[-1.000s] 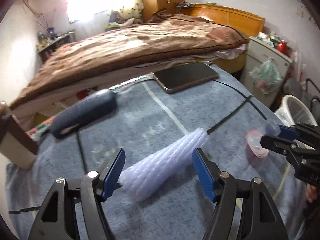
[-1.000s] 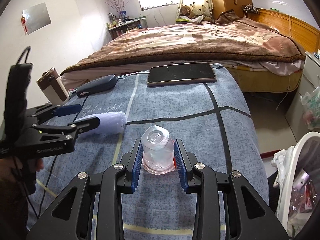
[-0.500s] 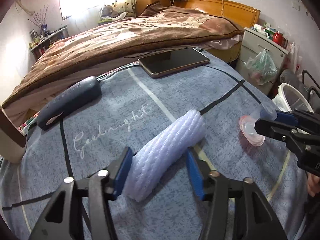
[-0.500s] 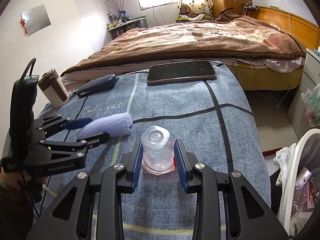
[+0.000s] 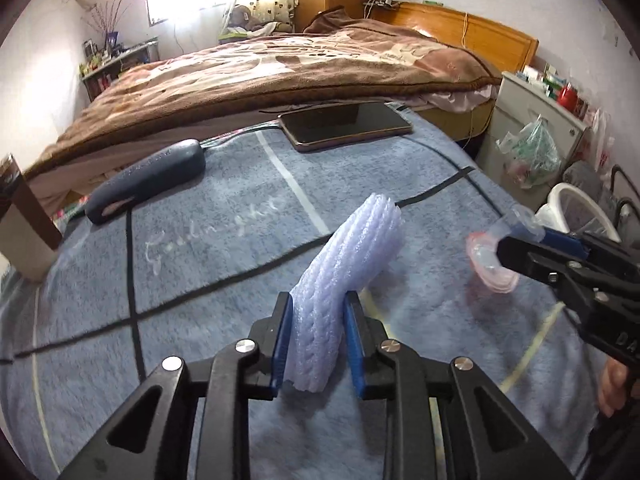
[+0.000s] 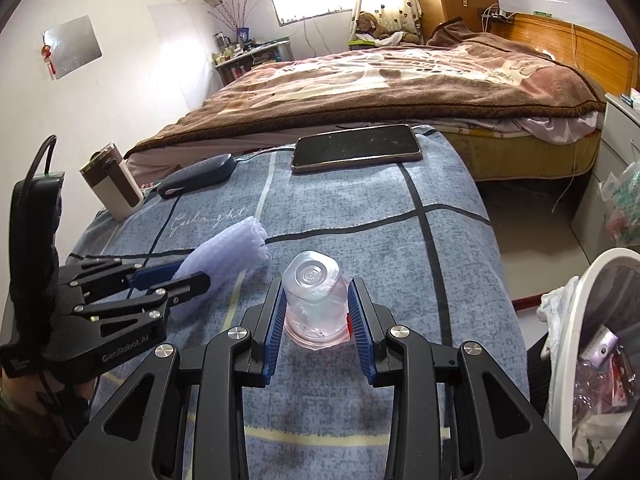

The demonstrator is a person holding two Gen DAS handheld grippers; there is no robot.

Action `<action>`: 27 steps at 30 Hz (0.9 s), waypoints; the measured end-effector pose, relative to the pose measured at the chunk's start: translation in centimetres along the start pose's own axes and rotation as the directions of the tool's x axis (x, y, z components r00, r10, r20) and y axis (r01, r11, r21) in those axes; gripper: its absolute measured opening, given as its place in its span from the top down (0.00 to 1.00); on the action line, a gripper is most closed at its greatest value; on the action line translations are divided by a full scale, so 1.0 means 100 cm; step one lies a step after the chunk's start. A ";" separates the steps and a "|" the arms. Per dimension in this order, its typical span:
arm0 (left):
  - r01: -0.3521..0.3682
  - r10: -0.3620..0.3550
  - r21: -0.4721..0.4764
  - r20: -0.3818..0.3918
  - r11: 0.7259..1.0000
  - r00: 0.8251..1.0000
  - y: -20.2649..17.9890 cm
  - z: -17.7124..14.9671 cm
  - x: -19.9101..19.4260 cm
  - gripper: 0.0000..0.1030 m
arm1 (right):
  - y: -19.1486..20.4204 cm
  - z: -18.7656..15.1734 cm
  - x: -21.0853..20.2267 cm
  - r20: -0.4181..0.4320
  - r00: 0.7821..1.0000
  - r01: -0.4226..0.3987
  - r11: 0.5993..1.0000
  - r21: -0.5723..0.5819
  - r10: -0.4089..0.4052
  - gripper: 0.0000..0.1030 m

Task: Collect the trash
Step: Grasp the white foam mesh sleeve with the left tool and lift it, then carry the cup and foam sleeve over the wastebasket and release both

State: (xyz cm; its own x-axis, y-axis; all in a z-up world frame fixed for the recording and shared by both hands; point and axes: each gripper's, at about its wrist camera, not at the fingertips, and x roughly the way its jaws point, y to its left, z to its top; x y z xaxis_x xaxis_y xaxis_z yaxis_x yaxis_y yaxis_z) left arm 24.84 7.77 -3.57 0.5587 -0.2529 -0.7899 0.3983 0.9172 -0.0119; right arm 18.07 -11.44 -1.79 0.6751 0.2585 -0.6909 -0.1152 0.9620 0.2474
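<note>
My left gripper (image 5: 316, 320) is shut on a pale lilac foam net sleeve (image 5: 352, 256) and holds it tilted up off the blue-grey blanket (image 5: 200, 272). In the right wrist view the left gripper (image 6: 172, 276) shows at the left with the sleeve (image 6: 224, 252) in it. My right gripper (image 6: 316, 304) is shut on a clear plastic cup (image 6: 314, 300), upside down with a pink rim, just above the blanket (image 6: 400, 248). In the left wrist view the right gripper (image 5: 516, 236) holds the cup (image 5: 488, 264) at the right.
A phone (image 6: 356, 148), a dark glasses case (image 6: 196, 176) and a beige tumbler (image 6: 112, 184) lie at the blanket's far side. A white bin (image 6: 592, 352) with trash stands on the floor at the right. A bed with a brown cover (image 6: 380, 76) is behind.
My left gripper closed on the foam sleeve and lifted its far end off the blanket. My right gripper kept its hold on the cup and stayed almost still.
</note>
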 end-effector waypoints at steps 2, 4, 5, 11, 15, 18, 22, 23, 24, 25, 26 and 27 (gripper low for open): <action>-0.008 0.008 -0.006 0.009 1.000 1.000 -0.006 -0.002 -0.005 0.74 | -0.001 0.000 -0.004 0.006 1.000 0.002 1.000 -0.002 -0.002 0.67; -0.011 0.011 -0.013 0.014 1.000 1.000 -0.012 -0.006 -0.011 0.74 | -0.002 -0.001 -0.008 0.012 1.000 0.005 1.000 -0.003 -0.005 0.67; -0.006 0.006 -0.017 0.017 1.000 1.000 -0.014 -0.006 -0.013 0.74 | -0.003 -0.002 -0.010 0.013 1.000 0.004 1.000 -0.002 -0.004 0.67; 0.003 -0.001 -0.057 0.044 0.998 0.999 -0.029 -0.009 -0.030 0.74 | -0.012 -0.005 -0.028 0.036 0.999 0.013 1.000 0.009 -0.014 0.67; 0.017 -0.012 -0.066 0.070 0.998 0.997 -0.043 -0.011 -0.043 0.74 | -0.018 -0.007 -0.040 0.050 0.999 0.020 1.000 0.013 -0.021 0.67; 0.021 -0.016 -0.058 0.090 0.998 0.996 -0.057 -0.011 -0.050 0.74 | -0.024 -0.009 -0.050 0.064 0.998 0.026 0.999 0.019 -0.027 0.67; 0.037 -0.031 -0.050 0.113 0.998 0.993 -0.073 -0.009 -0.061 0.74 | -0.034 -0.010 -0.064 0.084 0.996 0.035 0.999 0.032 -0.038 0.67; 0.039 -0.033 -0.045 0.116 0.998 0.993 -0.078 -0.008 -0.062 0.74 | -0.038 -0.011 -0.069 0.091 0.995 0.039 0.999 0.037 -0.043 0.67; 0.041 -0.035 -0.042 0.120 0.998 0.992 -0.082 -0.008 -0.063 0.74 | -0.041 -0.012 -0.073 0.098 0.994 0.044 0.998 0.040 -0.048 0.67; 0.043 -0.038 -0.039 0.124 0.998 0.992 -0.087 -0.007 -0.065 0.74 | -0.043 -0.013 -0.076 0.101 0.994 0.048 0.998 0.041 -0.052 0.67; 0.049 -0.044 -0.033 0.127 0.998 0.991 -0.091 -0.007 -0.066 0.74 | -0.046 -0.013 -0.080 0.107 0.993 0.054 0.998 0.043 -0.059 0.67; 0.053 -0.050 -0.027 0.129 0.998 0.990 -0.096 -0.007 -0.067 0.74 | -0.049 -0.014 -0.083 0.110 0.992 0.061 0.997 0.046 -0.065 0.67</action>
State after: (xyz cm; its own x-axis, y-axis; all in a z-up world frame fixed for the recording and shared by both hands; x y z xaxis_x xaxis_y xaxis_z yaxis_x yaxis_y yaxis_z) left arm 16.81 0.90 1.39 0.6274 -0.3357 -0.7026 0.4079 0.9103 -0.0707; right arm 12.01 -18.21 1.79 0.7570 0.1839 -0.6270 -0.0403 0.9709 0.2360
